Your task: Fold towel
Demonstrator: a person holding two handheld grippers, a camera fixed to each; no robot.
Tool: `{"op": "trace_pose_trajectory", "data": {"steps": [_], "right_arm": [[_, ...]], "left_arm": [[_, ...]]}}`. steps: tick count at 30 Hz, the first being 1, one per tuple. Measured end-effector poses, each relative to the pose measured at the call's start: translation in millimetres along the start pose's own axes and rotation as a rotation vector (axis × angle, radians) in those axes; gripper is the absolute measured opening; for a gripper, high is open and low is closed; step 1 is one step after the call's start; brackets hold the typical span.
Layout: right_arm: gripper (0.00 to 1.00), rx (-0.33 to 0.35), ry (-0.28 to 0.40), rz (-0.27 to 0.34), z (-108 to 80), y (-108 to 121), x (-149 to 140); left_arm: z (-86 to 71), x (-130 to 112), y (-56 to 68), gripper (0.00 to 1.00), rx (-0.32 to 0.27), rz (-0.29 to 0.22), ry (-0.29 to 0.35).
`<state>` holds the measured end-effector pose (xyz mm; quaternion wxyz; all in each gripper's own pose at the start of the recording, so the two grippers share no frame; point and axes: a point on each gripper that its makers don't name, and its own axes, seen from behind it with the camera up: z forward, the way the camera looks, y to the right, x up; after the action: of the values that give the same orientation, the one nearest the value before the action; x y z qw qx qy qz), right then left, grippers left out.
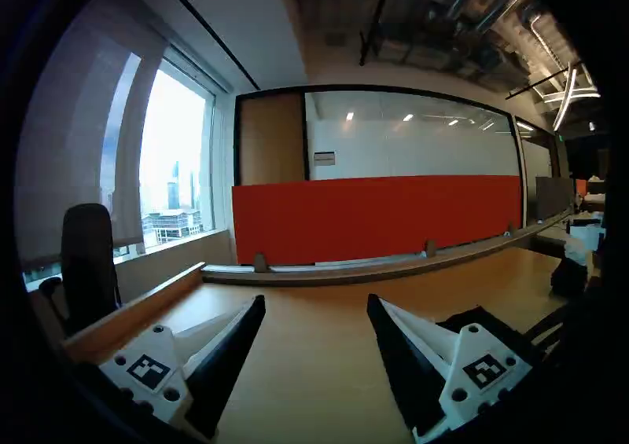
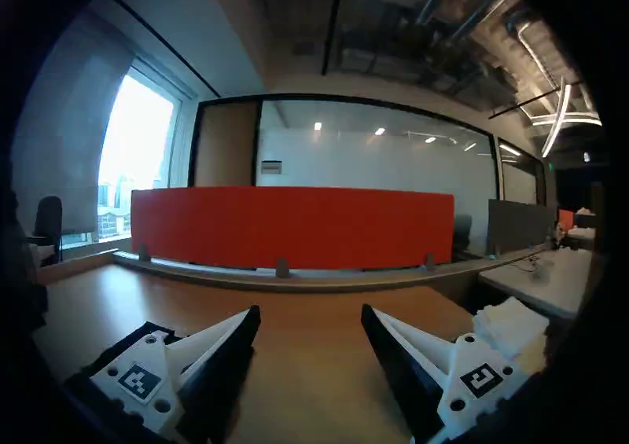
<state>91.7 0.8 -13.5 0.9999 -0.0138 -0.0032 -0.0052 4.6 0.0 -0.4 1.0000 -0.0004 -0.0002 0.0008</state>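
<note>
In the left gripper view my left gripper [image 1: 316,306] hangs open over the bare wooden desk [image 1: 314,365], nothing between its black fingers [image 1: 232,350]. In the right gripper view my right gripper [image 2: 310,314] is open too, above the same desk [image 2: 307,365], fingers empty. A pile of folded white towels [image 2: 511,330] sits low at the right edge of that view, just beyond the right finger [image 2: 401,357]. Something white and folded [image 1: 578,247] shows at the far right of the left gripper view, too small to identify.
A red divider panel [image 1: 377,216] stands along the desk's far edge, with a glass wall behind it. A dark chair back [image 1: 88,263] rises at the left by the window. Another white desk [image 2: 542,279] lies to the right.
</note>
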Motion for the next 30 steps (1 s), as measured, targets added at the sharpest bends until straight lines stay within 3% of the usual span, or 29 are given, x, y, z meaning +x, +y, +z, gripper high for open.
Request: {"op": "trace_pose_trajectory", "data": {"steps": [9,18,23,30], "right_arm": [[1.00,-0.019,-0.006,-0.010,-9.0,5,69],[1.00,-0.021,-0.022,-0.015,-15.3,8,101],[1.00,0.032,-0.065,-0.021,-13.7,1,101],[1.00,0.192,-0.166,-0.096,-15.6,-25,82]], "left_arm": [[-7.2,52,3.9,0.96,-0.022,0.007,-0.026],[-11.7,70,15.8,0.96,-0.080,0.008,-0.074],[-15.0,62,32.5,0.96,-0.156,0.031,-0.129],[-17.2,52,53.0,0.96,-0.250,0.064,-0.191]]}}
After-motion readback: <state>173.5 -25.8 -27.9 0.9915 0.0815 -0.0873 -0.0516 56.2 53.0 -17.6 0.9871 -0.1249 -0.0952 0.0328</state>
